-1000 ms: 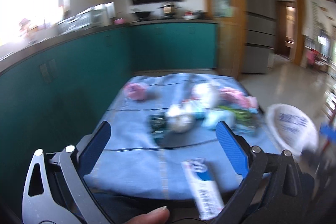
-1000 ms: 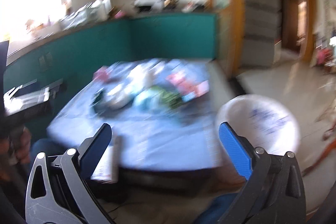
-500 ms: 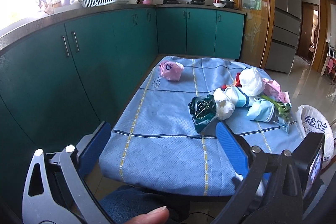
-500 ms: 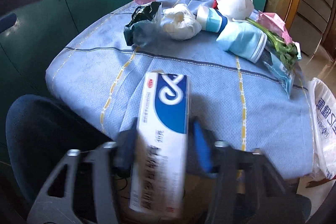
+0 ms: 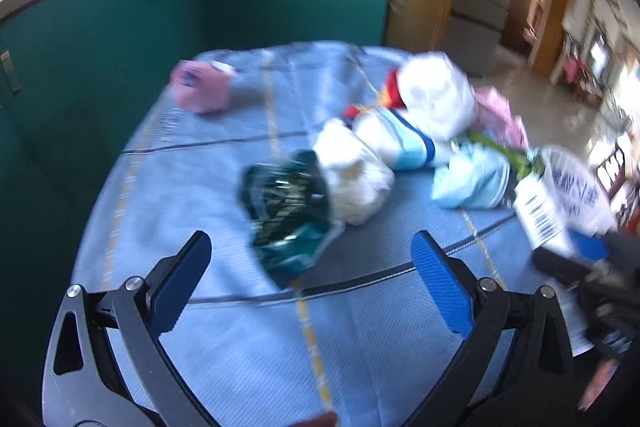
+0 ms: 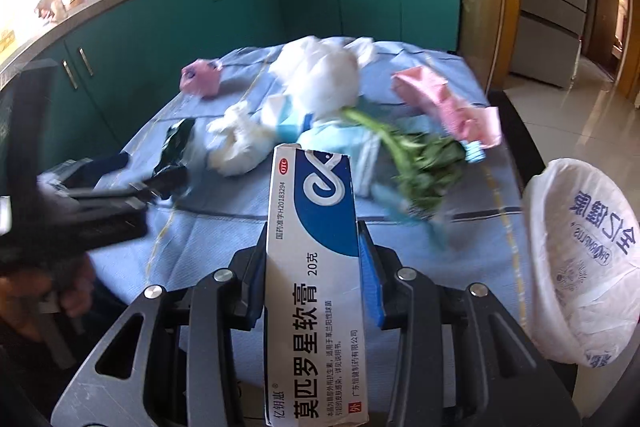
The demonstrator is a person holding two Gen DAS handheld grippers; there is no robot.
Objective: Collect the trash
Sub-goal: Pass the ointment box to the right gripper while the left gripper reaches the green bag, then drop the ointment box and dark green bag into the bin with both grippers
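Right claw [image 6: 316,259] is pinching a blue-and-white ointment box [image 6: 314,267] between its blue pads, holding it upright over the near edge of the worktop [image 6: 224,227]. Left claw [image 5: 312,283] is hanging spread wide with nothing between its fingers, pointing down at a dark green wrapper [image 5: 286,207]. Beyond that, white bundles [image 5: 352,179], a pink packet [image 5: 202,91] and leafy greens [image 6: 416,163] are lying on the blue cloth. White bin bag [image 6: 576,267] is sitting open just off the right edge.
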